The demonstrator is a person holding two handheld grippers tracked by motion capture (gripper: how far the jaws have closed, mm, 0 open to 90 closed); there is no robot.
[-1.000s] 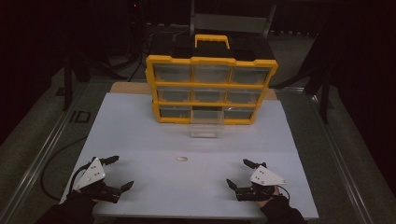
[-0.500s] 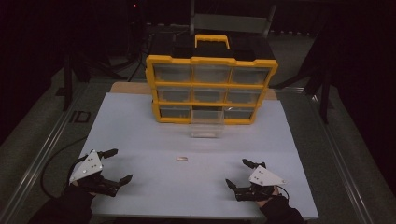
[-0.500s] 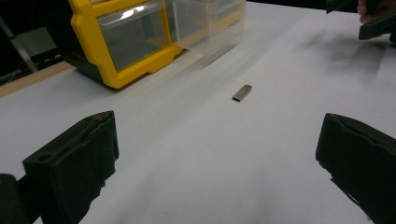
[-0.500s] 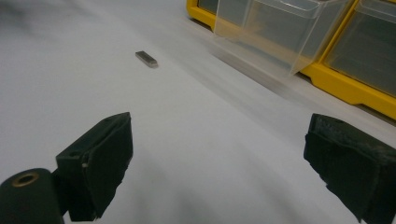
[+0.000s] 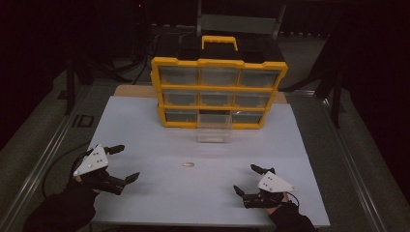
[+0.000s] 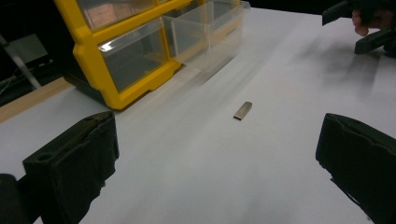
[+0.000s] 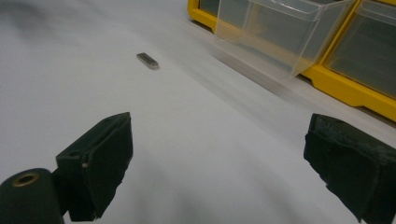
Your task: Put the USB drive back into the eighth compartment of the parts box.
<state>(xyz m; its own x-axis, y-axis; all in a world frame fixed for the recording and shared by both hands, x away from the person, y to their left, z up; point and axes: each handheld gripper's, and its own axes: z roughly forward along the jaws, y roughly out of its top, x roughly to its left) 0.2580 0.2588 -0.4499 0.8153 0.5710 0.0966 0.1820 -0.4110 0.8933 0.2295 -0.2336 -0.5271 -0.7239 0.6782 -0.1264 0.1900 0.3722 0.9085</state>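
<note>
A small flat metal piece (image 5: 187, 164) lies on the white table top (image 5: 145, 125), between my two grippers and slightly farther out. My left gripper (image 5: 126, 163) stands open at the near left, with nothing between its jaws. In the left gripper view the metal piece (image 6: 243, 110) lies ahead of the open left gripper (image 6: 217, 144). My right gripper (image 5: 245, 179) rests open and holds nothing at the near right. In the right gripper view the metal piece (image 7: 148, 60) sits far ahead and to the left of the open right gripper (image 7: 219, 154).
A yellow drawer cabinet (image 5: 219, 92) with a black top and handle stands at the back centre. Its bottom middle clear drawer (image 5: 215, 131) is pulled out onto the table, and the clear drawer (image 7: 280, 32) looks empty. Dark floor surrounds the table.
My left gripper has moved a little forward, away from the person, still open. The right gripper and the metal piece have stayed in place.
</note>
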